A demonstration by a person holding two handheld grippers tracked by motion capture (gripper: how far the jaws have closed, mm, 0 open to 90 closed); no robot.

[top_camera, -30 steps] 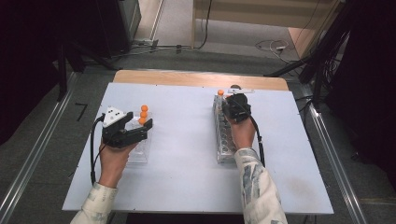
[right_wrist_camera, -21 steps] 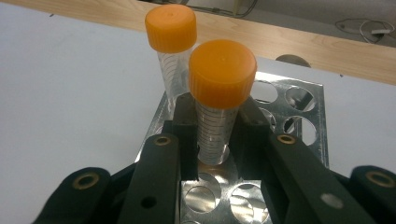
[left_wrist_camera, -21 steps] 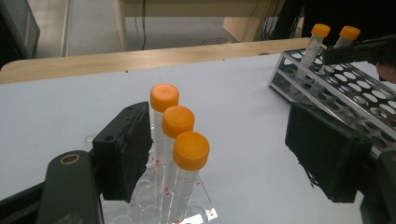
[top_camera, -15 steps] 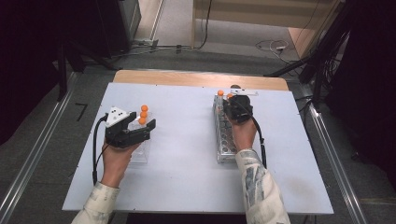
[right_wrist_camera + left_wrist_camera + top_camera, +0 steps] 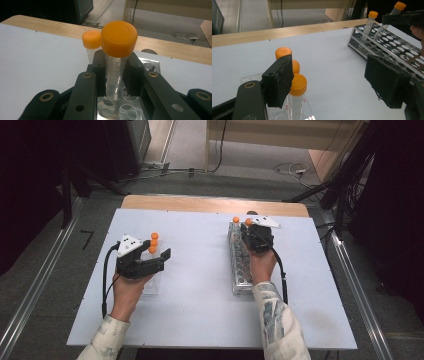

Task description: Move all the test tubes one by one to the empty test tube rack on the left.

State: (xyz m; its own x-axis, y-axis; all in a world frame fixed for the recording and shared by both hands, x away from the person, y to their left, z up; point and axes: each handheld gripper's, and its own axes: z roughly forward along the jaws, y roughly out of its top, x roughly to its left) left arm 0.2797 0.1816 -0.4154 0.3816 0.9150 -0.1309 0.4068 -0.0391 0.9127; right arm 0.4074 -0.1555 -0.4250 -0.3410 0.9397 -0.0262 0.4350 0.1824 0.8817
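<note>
My right gripper [image 5: 116,72] is shut on a clear tube with an orange cap [image 5: 119,37], held over the far end of the metal rack [image 5: 240,270]. The jaws hide its tip, so I cannot tell whether it sits in a hole. A second capped tube [image 5: 92,40] stands in the rack just behind it. My left gripper [image 5: 332,73] is open with nothing between its pads. Its left pad [image 5: 279,82] stands close beside three orange-capped tubes [image 5: 298,85] in a clear rack [image 5: 149,285]. In the high view the left gripper [image 5: 156,256] is at the left and the right gripper [image 5: 251,227] at the right.
The white tabletop [image 5: 200,270] has open room between the two racks. A wooden strip [image 5: 210,204] runs along its far edge. Most holes of the metal rack [image 5: 402,47] stand empty. Cables trail from both grippers toward the person's forearms.
The left gripper has swung slightly to the right beside the three tubes. The right gripper keeps its hold on the tube at much the same spot.
</note>
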